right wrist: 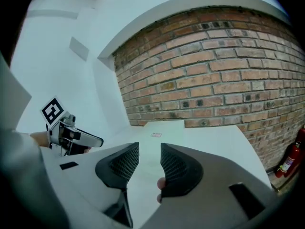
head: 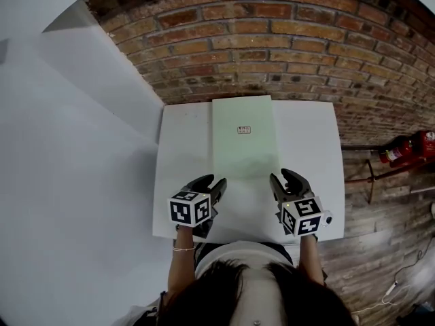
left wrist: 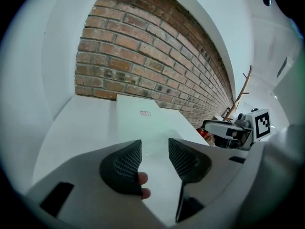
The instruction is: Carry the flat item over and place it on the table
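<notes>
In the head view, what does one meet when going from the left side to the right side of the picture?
left gripper → pale green flat board → right gripper → red fire extinguisher

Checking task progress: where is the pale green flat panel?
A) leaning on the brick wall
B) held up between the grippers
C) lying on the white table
C: the panel lies flat on the white table; left gripper and right gripper are open.
</notes>
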Tool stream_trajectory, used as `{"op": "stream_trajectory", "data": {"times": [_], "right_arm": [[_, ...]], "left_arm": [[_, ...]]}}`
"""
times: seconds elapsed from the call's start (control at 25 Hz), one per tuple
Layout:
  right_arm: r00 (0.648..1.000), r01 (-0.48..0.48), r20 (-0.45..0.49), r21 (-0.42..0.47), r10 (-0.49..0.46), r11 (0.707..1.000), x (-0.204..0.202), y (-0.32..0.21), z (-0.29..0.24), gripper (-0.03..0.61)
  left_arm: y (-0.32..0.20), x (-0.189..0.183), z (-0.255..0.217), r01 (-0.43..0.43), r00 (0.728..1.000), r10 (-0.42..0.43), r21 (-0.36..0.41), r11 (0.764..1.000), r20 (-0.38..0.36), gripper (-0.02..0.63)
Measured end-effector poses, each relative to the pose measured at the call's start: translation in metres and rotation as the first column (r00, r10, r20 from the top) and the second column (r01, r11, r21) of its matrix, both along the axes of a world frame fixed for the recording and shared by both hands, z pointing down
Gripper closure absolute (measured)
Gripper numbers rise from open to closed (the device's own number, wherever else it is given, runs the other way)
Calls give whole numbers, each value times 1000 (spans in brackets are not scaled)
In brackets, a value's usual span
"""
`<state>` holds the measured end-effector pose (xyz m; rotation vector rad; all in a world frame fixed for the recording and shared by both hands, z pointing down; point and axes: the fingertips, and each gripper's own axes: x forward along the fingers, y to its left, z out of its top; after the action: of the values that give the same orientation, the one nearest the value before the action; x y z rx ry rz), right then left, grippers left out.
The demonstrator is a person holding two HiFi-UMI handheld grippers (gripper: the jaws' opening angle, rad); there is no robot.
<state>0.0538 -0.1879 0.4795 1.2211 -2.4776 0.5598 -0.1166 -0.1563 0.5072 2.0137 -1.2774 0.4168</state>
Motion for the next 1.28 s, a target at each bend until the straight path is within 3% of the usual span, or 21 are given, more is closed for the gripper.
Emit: {"op": "stream_trajectory", "data": {"times": [0.52,1.28], "right_arm": [[999,-35,30,87,33,996,25,24,-34,469],[995,1,96,188,-20,982,56,69,-71,513]], "left_arm": [[22,17,-32,4,1000,-5,87,996,3,482],[72,54,-74,71,995,-83,220,973,48,552]]}}
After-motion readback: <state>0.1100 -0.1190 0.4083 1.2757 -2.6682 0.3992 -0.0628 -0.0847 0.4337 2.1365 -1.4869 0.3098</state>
